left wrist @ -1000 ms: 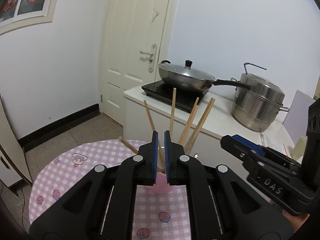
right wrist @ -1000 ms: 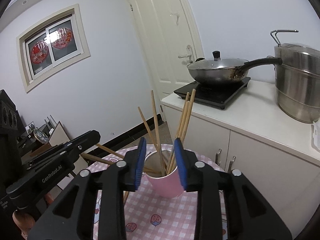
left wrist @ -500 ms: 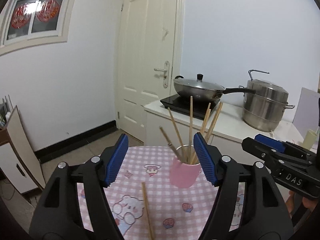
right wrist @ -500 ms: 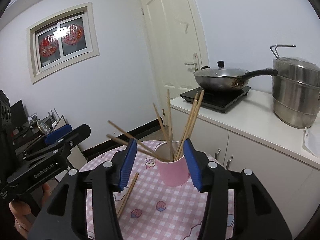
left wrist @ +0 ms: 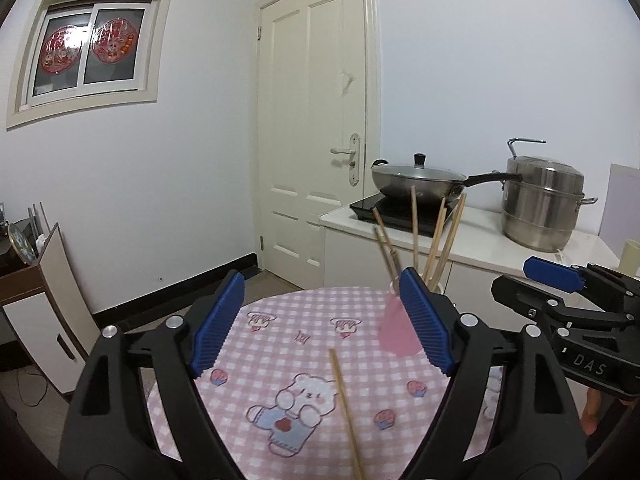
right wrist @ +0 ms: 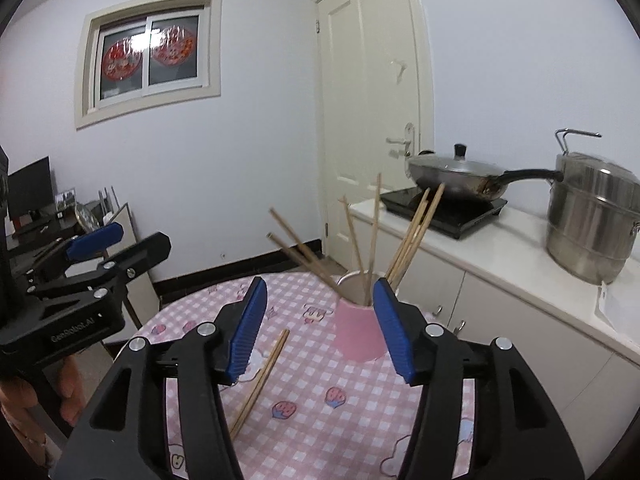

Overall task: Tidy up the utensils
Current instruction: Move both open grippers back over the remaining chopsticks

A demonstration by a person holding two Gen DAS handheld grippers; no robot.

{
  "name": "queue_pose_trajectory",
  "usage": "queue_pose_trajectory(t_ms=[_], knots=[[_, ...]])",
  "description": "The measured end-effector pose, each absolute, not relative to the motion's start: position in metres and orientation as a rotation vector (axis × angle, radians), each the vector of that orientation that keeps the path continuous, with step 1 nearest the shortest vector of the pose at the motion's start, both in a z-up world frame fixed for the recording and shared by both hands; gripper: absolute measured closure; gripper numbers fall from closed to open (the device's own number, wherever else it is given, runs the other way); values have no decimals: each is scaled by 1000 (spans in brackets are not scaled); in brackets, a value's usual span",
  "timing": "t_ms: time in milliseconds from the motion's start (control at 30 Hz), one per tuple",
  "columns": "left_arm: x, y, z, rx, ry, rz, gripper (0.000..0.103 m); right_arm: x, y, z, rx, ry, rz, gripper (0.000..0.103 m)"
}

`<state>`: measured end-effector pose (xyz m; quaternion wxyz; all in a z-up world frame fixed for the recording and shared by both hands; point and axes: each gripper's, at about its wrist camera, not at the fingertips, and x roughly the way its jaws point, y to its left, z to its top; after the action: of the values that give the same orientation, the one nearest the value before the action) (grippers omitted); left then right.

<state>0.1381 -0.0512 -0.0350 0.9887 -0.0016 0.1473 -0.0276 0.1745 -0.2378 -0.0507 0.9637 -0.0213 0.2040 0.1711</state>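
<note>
1. one round table (right wrist: 320, 432) carries the task's things; its pink checked cloth with cartoon prints covers the whole top.
2. one white counter (right wrist: 500, 248) stands beyond the table's far edge, with one black induction hob (right wrist: 444, 212), one lidded wok (right wrist: 452, 178) on the hob, and one steel steamer pot (right wrist: 592, 232) well to the right of it.
3. one cream door (left wrist: 316, 140) and one window (left wrist: 86, 50) with two red paper cuts are on the walls behind.
4. two grippers are in view. the left gripper (left wrist: 320, 328) hangs over the near middle of the table, its blue pads wide apart and holding nothing. the right gripper (right wrist: 320, 324) hangs beside it, its jaws also apart and empty, framing the near side of the cup without touching it.
5. one pink cup (right wrist: 360, 332) stands upright near the table's far right edge.
6. the chopsticks in the cup (right wrist: 374, 236) fan out of the rim: seven ends can be counted in the right wrist view, two leaning far left, two near upright, three leaning right. the left wrist view shows fewer, since the pad hides part of the cup.
7. the loose chopsticks (right wrist: 260, 380) lie flat on the cloth left of the cup, towards the near edge. they look like a pair lying touching side by side, though i cannot tell for sure; the left wrist view shows just one stick (left wrist: 346, 412).
</note>
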Motion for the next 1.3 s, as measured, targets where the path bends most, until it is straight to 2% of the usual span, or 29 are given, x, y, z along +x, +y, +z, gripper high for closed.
queue_pose_trajectory(t_ms=[333,867,1300], knots=[[149,-14,-79,-19,435,-39,22,185,-210,-92,-58,534,396,51],[223,-29,-191,-35,953,-171,22,217,-204,-160,-24,755,382,50],[257,-42,-210,-41,1086,-156,22,229,-224,-172,24,789,382,46]])
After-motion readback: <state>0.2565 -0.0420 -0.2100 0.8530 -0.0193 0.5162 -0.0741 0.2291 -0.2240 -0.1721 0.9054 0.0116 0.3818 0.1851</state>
